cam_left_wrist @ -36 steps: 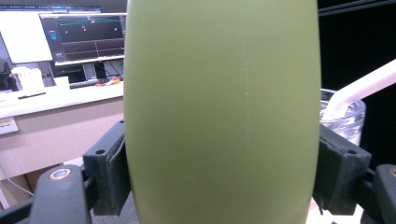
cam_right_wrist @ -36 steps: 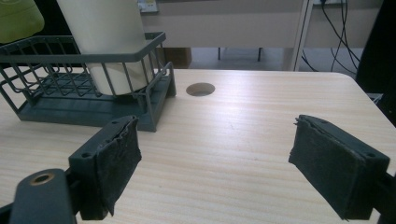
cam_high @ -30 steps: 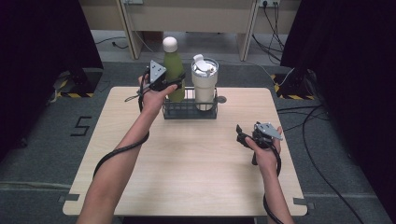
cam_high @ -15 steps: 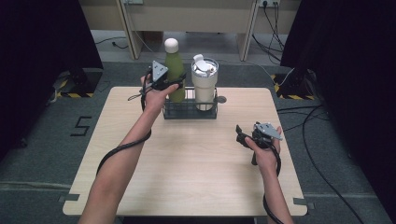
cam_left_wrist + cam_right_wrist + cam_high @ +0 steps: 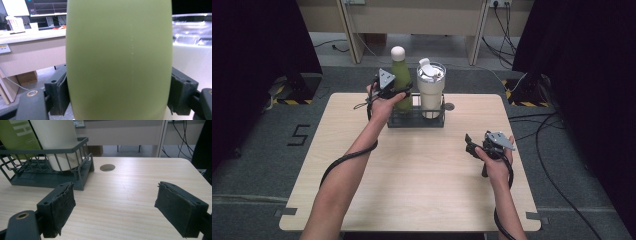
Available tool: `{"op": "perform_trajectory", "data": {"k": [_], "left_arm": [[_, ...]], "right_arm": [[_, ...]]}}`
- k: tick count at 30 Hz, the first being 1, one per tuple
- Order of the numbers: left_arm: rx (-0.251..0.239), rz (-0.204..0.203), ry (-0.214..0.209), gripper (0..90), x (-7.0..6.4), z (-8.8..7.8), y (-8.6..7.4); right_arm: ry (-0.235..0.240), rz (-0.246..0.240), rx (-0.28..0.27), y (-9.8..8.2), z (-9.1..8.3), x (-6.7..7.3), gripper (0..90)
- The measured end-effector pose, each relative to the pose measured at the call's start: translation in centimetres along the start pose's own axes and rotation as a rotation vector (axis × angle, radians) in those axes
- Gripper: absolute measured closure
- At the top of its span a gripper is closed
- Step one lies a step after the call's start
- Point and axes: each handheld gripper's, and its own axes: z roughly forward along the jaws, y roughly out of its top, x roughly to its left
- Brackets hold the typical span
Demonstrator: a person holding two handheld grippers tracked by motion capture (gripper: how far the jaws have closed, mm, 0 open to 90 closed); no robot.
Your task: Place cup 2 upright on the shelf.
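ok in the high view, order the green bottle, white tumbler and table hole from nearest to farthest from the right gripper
From the right gripper:
1. Table hole, just right of the rack.
2. White tumbler, right side of the rack.
3. Green bottle, left side of the rack, clamped in the left gripper.

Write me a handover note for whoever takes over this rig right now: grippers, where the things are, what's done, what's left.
Left gripper: shut on the green bottle, pads on both sides of its body.
Right gripper: open, nothing between the jaws, held over the table right of centre.
Things: the bottle stands in the wire rack at the table's far edge, beside the white tumbler, also in the rack.
Done: bottle gripped.
Left: probably seat the bottle fully or lift it out; I cannot tell which. The tumbler is untouched.
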Motion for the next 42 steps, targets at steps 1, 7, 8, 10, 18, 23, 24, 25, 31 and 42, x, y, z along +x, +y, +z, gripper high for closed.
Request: {"op": "perform_trajectory", "data": {"k": [1, 7, 8, 10, 18, 23, 24, 25, 31, 42], "left_arm": [[0.002, -0.001, -0.001, 20.6, 0.0, 0.1, -0.1], [0.025, 0.004, 0.010, 20.6, 0.1, 0.4, -0.8], [0.028, 0.005, 0.012, 20.6, 0.1, 0.5, -0.9], [0.034, 0.005, 0.013, 20.6, 0.2, 0.5, -1.1], [0.046, -0.010, 0.024, 20.5, 0.5, 0.5, -1.7], [0.050, -0.009, 0.018, 20.4, 0.5, 0.5, -1.6], [0.050, -0.009, 0.018, 20.4, 0.5, 0.5, -1.6], [0.050, -0.009, 0.016, 20.3, 0.5, 0.5, -1.7], [0.050, -0.021, 0.006, 20.0, 0.6, 0.5, -1.7], [0.052, -0.029, 0.010, 8.5, 0.2, 0.3, -1.5]], "right_arm": [[0.000, 0.001, 0.001, 0.0, 0.0, 0.0, 15.1], [0.002, -0.003, 0.003, 0.0, 0.0, 0.1, 15.1], [0.004, -0.006, 0.004, 0.0, 0.1, 0.1, 15.1], [0.005, -0.005, 0.006, 0.0, 0.1, 0.2, 15.1], [0.006, -0.006, 0.004, 0.0, 0.1, 0.2, 15.1], [0.009, -0.008, 0.007, 0.0, 0.1, 0.4, 15.1], [0.010, -0.004, 0.005, 0.0, 0.1, 0.4, 15.1], [0.010, -0.004, 0.004, 0.0, 0.0, 0.4, 15.1], [0.009, -0.008, 0.008, 0.0, 0.0, 0.3, 15.1], [0.011, -0.008, 0.005, 0.0, 0.1, 0.4, 15.1]]}}
